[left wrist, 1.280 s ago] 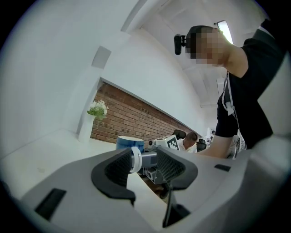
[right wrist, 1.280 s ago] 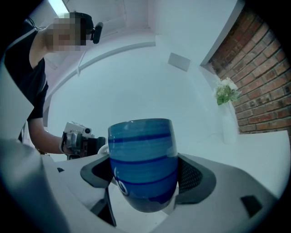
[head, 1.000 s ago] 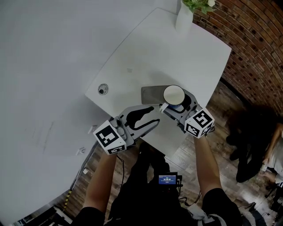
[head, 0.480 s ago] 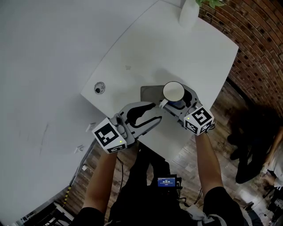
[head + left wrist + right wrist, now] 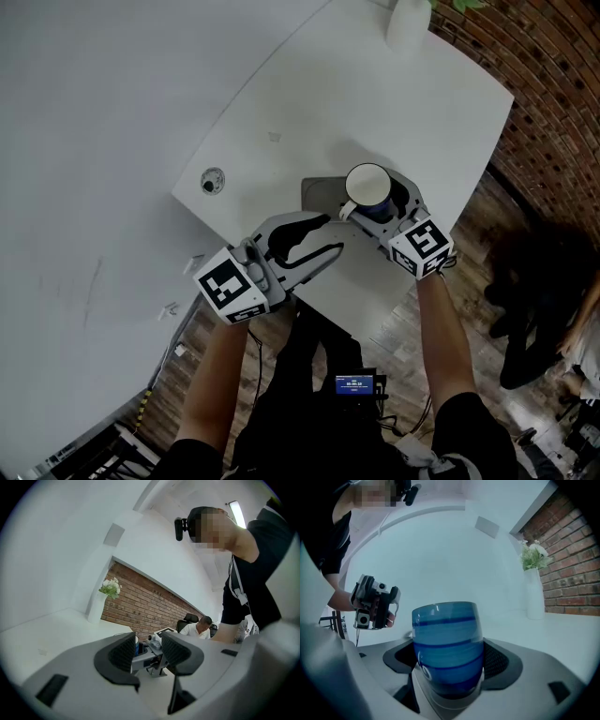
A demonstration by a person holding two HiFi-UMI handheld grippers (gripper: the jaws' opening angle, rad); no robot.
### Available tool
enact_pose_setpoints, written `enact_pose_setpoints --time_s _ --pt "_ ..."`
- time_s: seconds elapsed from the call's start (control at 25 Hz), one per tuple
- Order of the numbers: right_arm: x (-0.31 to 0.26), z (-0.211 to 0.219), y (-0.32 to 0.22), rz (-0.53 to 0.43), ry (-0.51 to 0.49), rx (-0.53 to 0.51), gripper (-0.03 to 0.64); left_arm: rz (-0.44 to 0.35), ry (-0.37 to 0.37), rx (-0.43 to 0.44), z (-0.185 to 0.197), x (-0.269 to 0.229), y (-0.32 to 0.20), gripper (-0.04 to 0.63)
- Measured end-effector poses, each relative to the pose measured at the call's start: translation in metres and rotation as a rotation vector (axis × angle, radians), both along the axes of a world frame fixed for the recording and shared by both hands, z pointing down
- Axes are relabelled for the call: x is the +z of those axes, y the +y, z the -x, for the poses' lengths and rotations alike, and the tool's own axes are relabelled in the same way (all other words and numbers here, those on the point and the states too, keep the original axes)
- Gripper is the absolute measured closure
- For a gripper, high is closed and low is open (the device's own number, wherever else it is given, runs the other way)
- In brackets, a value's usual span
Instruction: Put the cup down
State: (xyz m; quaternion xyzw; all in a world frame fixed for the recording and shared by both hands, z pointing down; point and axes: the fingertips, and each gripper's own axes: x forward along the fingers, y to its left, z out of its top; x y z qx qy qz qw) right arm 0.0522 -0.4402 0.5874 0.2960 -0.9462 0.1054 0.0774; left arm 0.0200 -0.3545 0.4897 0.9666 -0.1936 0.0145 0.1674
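Observation:
A blue striped cup [image 5: 446, 639] with a white inside [image 5: 367, 185] stands upright between the jaws of my right gripper [image 5: 380, 208], which is shut on it. In the head view the cup is over the right end of a grey mat [image 5: 323, 195] on the white table [image 5: 412, 103]; whether it touches the surface I cannot tell. My left gripper [image 5: 330, 234] hovers near the table's front edge, just left of the cup, open with nothing between its jaws. In the left gripper view, the right gripper and cup [image 5: 136, 648] show through the gap of the left gripper [image 5: 149, 651].
A white vase with flowers [image 5: 408, 19] stands at the table's far corner. A round cable hole [image 5: 213, 179] lies near the left edge. A brick wall [image 5: 553, 103] runs along the right. A seated person [image 5: 200, 626] is in the background.
Almost nothing. The right gripper still grips the cup over the mat's right end, and the left gripper stays open beside it; the head camera shifted slightly.

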Motion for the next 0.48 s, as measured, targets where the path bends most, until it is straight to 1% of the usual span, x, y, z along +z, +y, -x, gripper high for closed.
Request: enact_pose_setpoints --time_s 0.36,0.48 --pt "0.009 0.003 0.0 -0.003 0.027 -0.001 0.216 -0.002 0.001 -0.012 0.007 0.001 0.004 0.433" --pt "0.013 0.006 -0.002 -0.01 0.052 -0.004 0.216 -0.001 0.0 -0.014 0.01 0.002 0.006 0.433"
